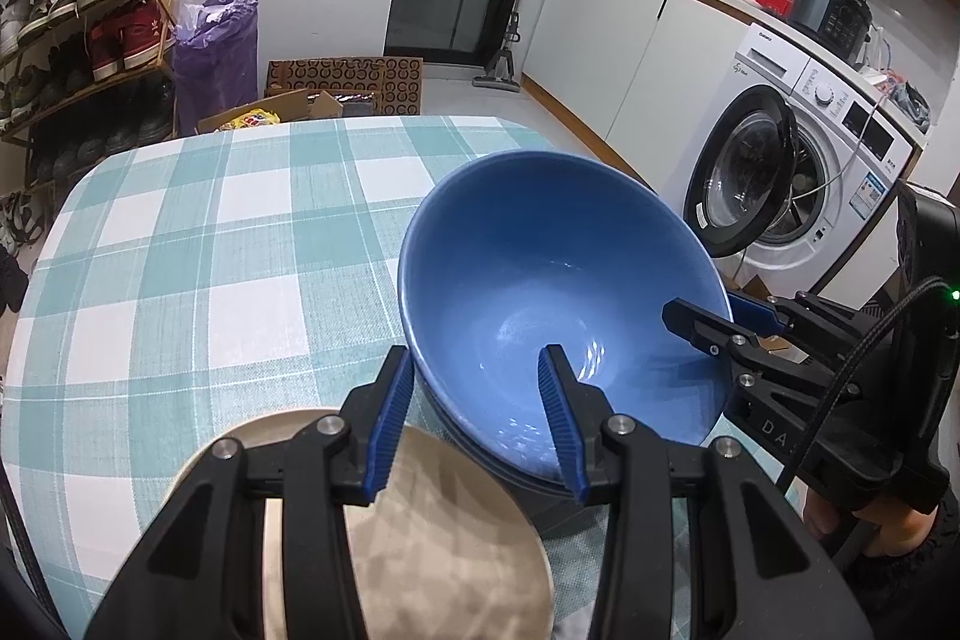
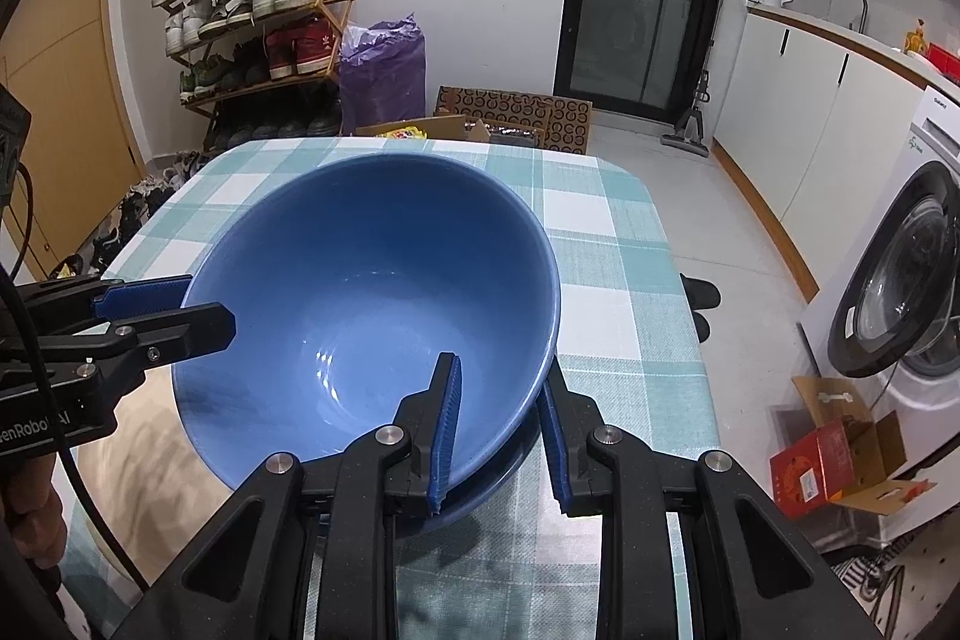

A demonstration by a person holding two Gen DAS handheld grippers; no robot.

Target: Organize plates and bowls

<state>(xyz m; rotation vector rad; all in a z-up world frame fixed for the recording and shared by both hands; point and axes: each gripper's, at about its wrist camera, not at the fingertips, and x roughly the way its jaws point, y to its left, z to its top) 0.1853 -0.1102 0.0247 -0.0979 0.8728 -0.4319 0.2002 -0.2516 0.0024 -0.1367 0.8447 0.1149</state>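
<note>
My one glossy blue ceramic bowl (image 1: 558, 304) sits on a darker blue dish (image 2: 498, 484) on the checked tabletop (image 1: 210, 244). Both claws, left (image 1: 480, 418) and right (image 2: 501, 436), straddle its rim, fingers apart. One beige plate (image 1: 456, 532) lies beside.

2 blue bowls (image 1: 558, 292) stacked, 1 beige plate (image 1: 456, 538), 2 tools (image 1: 477, 421).

Left hand-held gripper (image 1: 477, 370) and right hand-held gripper (image 2: 501, 379) both spread wide.
</note>
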